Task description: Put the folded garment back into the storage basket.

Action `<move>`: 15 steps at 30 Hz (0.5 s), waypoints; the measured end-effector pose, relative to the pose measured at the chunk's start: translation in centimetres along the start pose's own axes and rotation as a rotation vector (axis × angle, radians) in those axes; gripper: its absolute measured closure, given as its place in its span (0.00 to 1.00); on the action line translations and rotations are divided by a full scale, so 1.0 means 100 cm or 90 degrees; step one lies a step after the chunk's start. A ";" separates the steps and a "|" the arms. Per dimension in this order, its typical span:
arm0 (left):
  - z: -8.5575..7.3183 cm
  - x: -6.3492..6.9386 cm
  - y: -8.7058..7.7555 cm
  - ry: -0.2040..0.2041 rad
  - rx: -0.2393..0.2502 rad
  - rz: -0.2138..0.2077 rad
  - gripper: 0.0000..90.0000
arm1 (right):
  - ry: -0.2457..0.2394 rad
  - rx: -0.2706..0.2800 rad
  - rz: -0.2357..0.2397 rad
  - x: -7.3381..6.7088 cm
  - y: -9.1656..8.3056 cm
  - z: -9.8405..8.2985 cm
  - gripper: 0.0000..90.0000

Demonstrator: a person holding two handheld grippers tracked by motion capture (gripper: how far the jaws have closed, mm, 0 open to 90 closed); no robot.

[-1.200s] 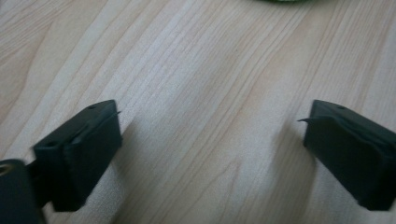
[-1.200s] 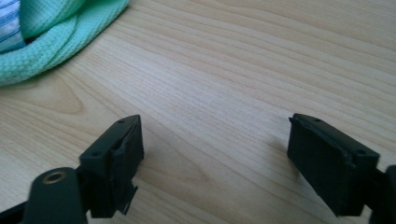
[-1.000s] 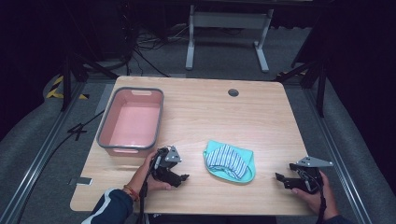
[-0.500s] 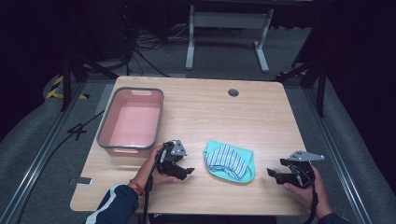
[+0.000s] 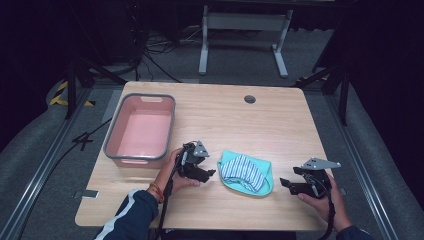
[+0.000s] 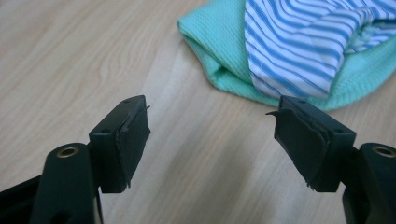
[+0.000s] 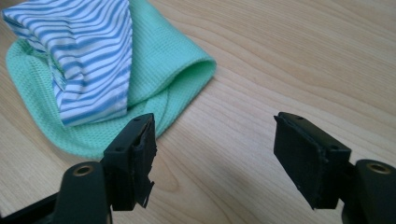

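A mint-green knit cloth (image 5: 265, 186) lies on the wooden table (image 5: 225, 120) near its front edge, with a folded blue-and-white striped cloth (image 5: 242, 172) on top of it. My left gripper (image 5: 209, 173) is just left of the pile and points at it. In the left gripper view its jaws (image 6: 212, 126) have just been closing but stand open over bare wood, the green cloth (image 6: 210, 51) and striped cloth (image 6: 299, 42) a little ahead. My right gripper (image 5: 284, 184) is right of the pile. Its jaws (image 7: 215, 140) narrowed slightly, open and empty, beside the green cloth (image 7: 163, 60) and striped cloth (image 7: 88, 60).
A pink bin with a grey rim (image 5: 135, 161) stands empty at the table's left, close behind the left hand. A cable grommet (image 5: 249, 99) sits near the far edge. Dark floor, rails and a stand surround the table.
Both hands have moved inward toward the cloth pile and lifted a little. Both pairs of jaws look slightly narrower. The cloths and the bin have not moved.
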State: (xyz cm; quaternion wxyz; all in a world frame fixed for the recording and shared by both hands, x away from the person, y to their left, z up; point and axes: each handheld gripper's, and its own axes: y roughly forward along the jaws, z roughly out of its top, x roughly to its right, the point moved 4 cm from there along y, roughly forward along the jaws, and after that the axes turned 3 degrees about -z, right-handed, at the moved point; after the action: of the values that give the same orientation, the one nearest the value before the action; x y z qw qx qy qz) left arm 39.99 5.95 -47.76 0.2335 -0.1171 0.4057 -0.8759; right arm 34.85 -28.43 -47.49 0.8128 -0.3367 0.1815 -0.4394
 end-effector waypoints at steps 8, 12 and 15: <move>0.012 -0.007 0.002 -0.012 0.012 0.008 0.30 | -0.016 0.002 -0.006 -0.011 0.008 0.014 0.36; 0.019 -0.009 0.007 -0.022 0.009 -0.002 0.33 | -0.011 -0.003 -0.006 -0.015 0.014 0.021 0.36; 0.026 -0.010 0.013 -0.024 0.011 -0.003 0.33 | -0.012 -0.013 0.007 -0.019 0.020 0.024 0.36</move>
State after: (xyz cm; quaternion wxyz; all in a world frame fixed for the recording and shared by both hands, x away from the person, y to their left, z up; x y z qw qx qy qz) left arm 42.30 4.07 -47.12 0.2402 -0.1323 0.3937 -0.8774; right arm 36.38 -25.14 -47.19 0.8136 -0.3478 0.1800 -0.4298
